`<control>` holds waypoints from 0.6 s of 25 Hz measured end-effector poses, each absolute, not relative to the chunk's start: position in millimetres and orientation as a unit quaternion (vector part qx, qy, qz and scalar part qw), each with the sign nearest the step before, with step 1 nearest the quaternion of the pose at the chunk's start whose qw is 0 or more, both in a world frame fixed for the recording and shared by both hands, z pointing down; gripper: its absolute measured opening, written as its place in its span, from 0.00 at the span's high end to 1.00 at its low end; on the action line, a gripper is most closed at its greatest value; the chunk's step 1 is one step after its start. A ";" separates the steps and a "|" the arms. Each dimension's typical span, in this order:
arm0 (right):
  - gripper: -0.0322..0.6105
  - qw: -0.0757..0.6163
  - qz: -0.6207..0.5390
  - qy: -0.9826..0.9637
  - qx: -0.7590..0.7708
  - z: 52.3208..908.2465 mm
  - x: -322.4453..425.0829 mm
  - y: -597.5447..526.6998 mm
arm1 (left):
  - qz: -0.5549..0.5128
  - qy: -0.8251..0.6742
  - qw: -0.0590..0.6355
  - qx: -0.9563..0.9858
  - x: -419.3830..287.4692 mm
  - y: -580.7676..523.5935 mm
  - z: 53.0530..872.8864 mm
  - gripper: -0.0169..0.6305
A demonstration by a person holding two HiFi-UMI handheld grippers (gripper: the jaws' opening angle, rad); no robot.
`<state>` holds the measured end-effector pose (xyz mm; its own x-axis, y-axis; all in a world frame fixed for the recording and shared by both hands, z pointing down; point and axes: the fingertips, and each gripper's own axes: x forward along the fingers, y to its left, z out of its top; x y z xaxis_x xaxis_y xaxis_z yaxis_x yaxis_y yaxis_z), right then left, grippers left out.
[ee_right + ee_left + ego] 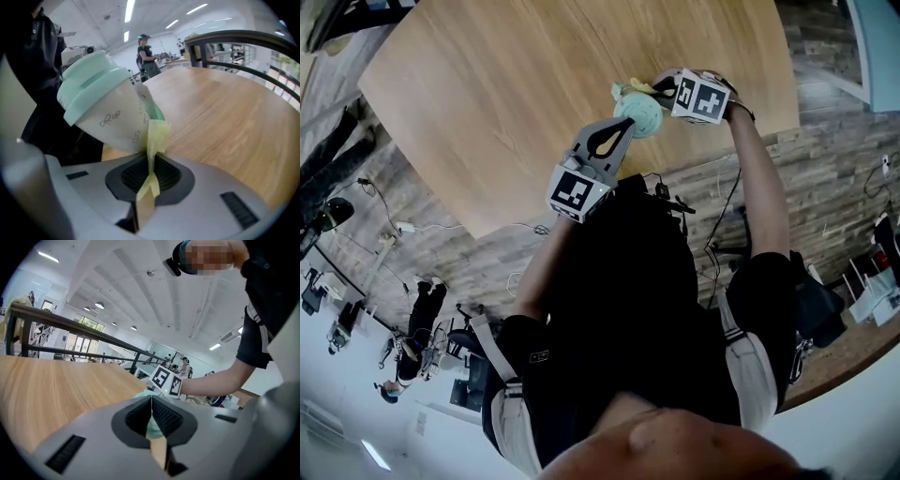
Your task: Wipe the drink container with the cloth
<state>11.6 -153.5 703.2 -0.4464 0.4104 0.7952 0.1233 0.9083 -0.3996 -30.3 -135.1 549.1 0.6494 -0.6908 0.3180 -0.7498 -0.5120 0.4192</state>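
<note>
Wiping is judged to be the step in hand. The right gripper [151, 161] has its fingers closed on a strip of yellow cloth [154, 136], and the free end of the cloth lies against the white side of the cup [105, 112]. The cup is tilted, with its mint lid [89, 79] toward the person, and sits just beyond the right fingers, over the near edge of the tabletop [506, 94]. No view shows whether its base touches the wood. The left gripper [151, 404] meets the cup from the opposite side. Its fingers are drawn together, with a mint part of the cup showing in the seam between them. They appear to clamp a thin part of the cup, but which part cannot be told. The next move calls for drawing the cloth along the wall while the left gripper holds the cup steady. Pressure should be light, because the cloth strip is narrow and could slip off the curved wall.
</note>
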 end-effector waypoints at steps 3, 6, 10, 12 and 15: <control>0.88 0.478 0.193 -0.854 -0.066 708.7 19.5 -145.9 | 0.061 -0.416 0.269 0.867 -31.8 -135.3 553.1 0.94; 0.88 0.456 0.248 -0.854 0.030 718.8 22.4 -135.8 | 0.069 -0.413 0.267 0.868 -34.2 -135.5 555.8 0.94; 0.88 0.423 0.300 -0.843 0.142 731.7 24.3 -131.6 | 0.081 -0.406 0.259 0.873 -33.9 -139.6 556.4 0.94; 0.88 0.409 0.315 -0.837 0.180 737.4 23.7 -131.7 | 0.083 -0.402 0.257 0.875 -33.9 -142.1 556.9 0.94; 0.88 0.394 0.344 -0.826 0.211 745.3 23.4 -126.7 | 0.087 -0.394 0.255 0.879 -31.9 -143.7 558.1 0.94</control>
<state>23.4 -126.7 745.3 -0.5999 -0.0775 0.7963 -0.6202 0.6739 -0.4016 -31.9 -143.7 558.1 0.6747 -0.6475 0.3542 -0.7365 -0.5599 0.3795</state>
